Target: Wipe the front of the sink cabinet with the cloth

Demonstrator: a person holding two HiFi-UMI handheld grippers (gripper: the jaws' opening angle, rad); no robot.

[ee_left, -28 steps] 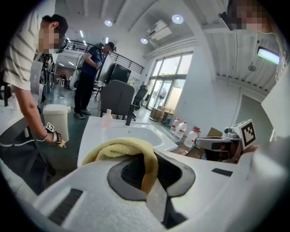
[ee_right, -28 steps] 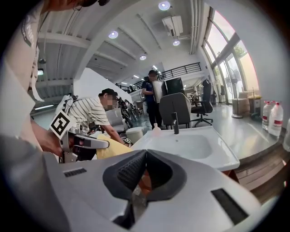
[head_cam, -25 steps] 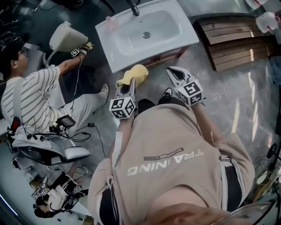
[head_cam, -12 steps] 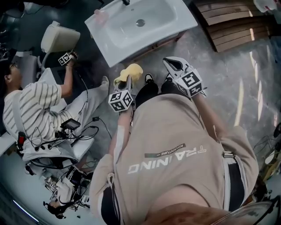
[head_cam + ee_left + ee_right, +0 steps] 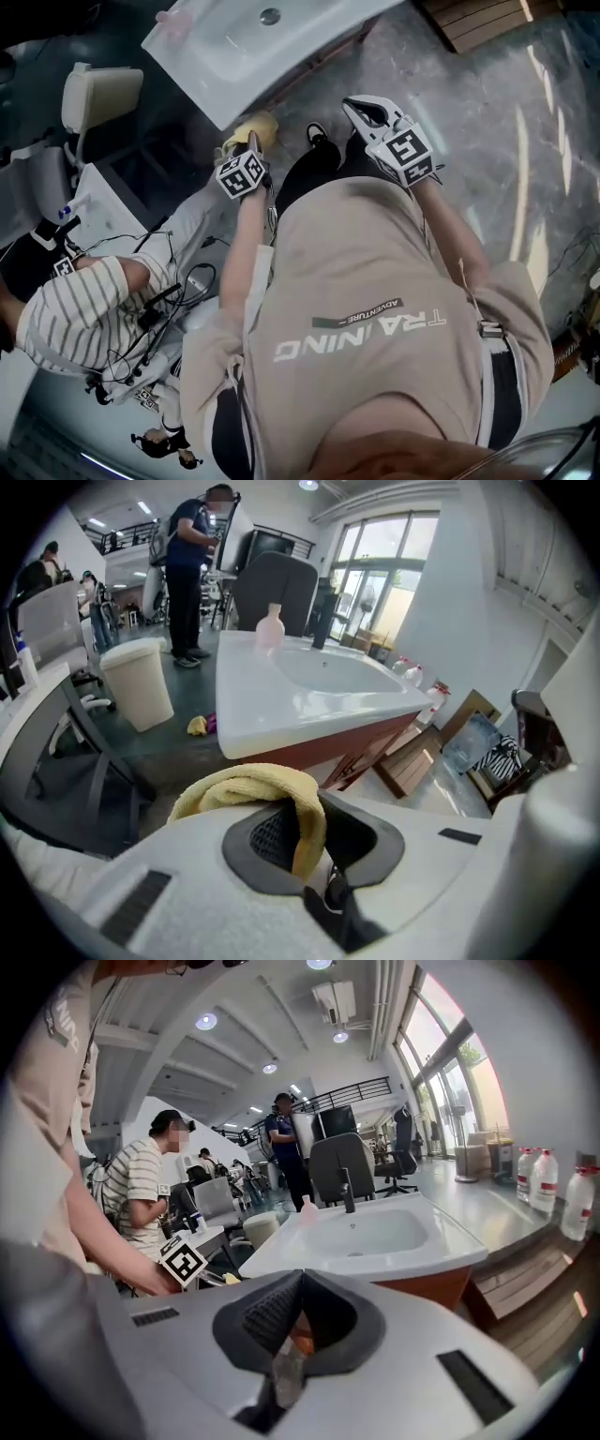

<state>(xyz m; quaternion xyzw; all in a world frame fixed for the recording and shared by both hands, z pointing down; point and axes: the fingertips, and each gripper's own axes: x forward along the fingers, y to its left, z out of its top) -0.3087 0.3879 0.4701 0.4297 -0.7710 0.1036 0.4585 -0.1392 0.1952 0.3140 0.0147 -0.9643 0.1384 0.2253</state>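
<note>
1. Nearest: my left gripper (image 5: pixel 305 822), jaws clenched on a folded yellow terry cloth (image 5: pixel 246 787), which drapes over the jaw tips.
2. My right gripper (image 5: pixel 298 1314), jaws pressed together on nothing, held up near the left.
3. Ahead, apart from the cloth: the reddish-brown wooden front of the sink cabinet (image 5: pixel 330 752), set back under the front edge of the white ceramic sink top (image 5: pixel 281 710).
4. Farthest: a pale pink bottle (image 5: pixel 270 628) at the sink top's far left corner, with a black faucet (image 5: pixel 322 630) beside it.

Step, as I judge it: approach, with no wiping contact yet. Next I must lower the cloth beneath that front edge, press it flat to the panel and sweep sideways.
</note>
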